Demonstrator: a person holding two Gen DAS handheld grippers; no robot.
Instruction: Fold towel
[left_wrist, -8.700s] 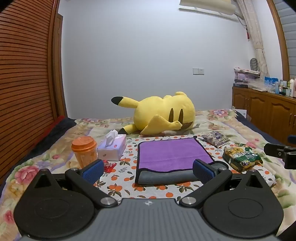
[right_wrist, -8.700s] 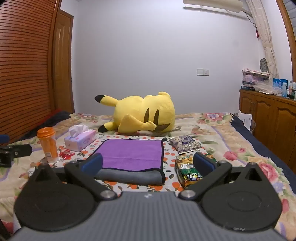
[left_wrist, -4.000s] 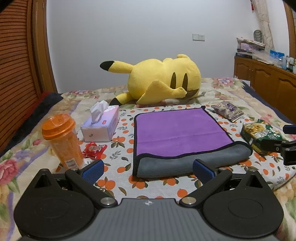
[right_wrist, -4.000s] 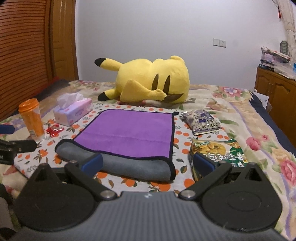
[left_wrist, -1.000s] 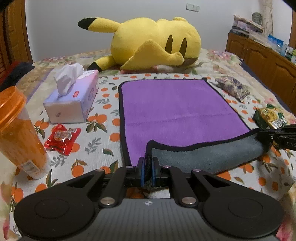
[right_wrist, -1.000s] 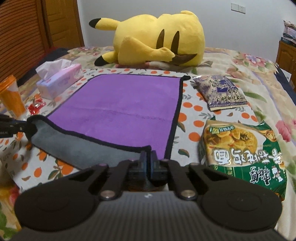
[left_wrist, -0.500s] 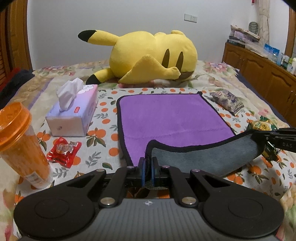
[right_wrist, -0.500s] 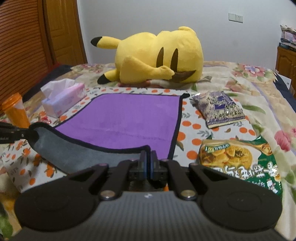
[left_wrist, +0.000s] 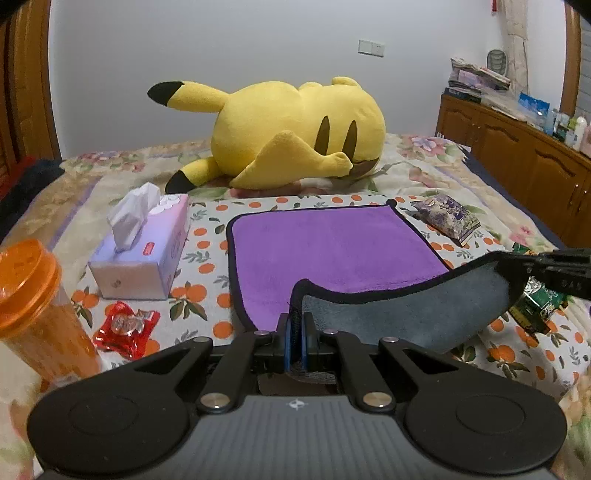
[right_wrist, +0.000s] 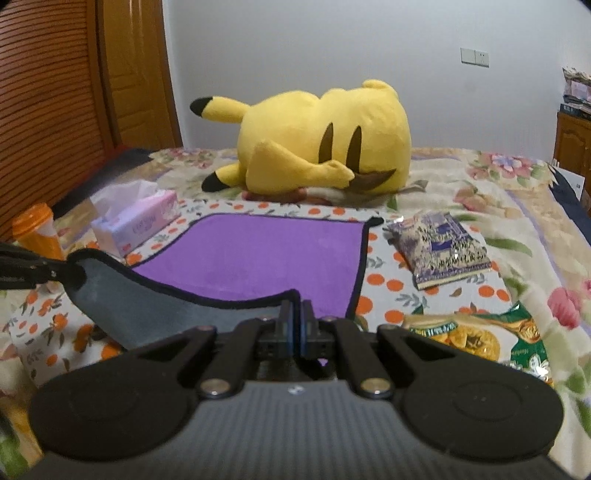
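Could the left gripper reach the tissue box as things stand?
Probably not now: the left gripper is shut on the towel's near corner. Otherwise the tissue box sits unobstructed ahead, to its left.

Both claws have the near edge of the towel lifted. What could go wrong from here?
1. The left claw and right claw each pinch only a corner of the towel, so one could slip out mid-fold.
2. The edge sags between them and may land creased.
3. The orange bottle stands close by the left claw; a wide swing might tip it.
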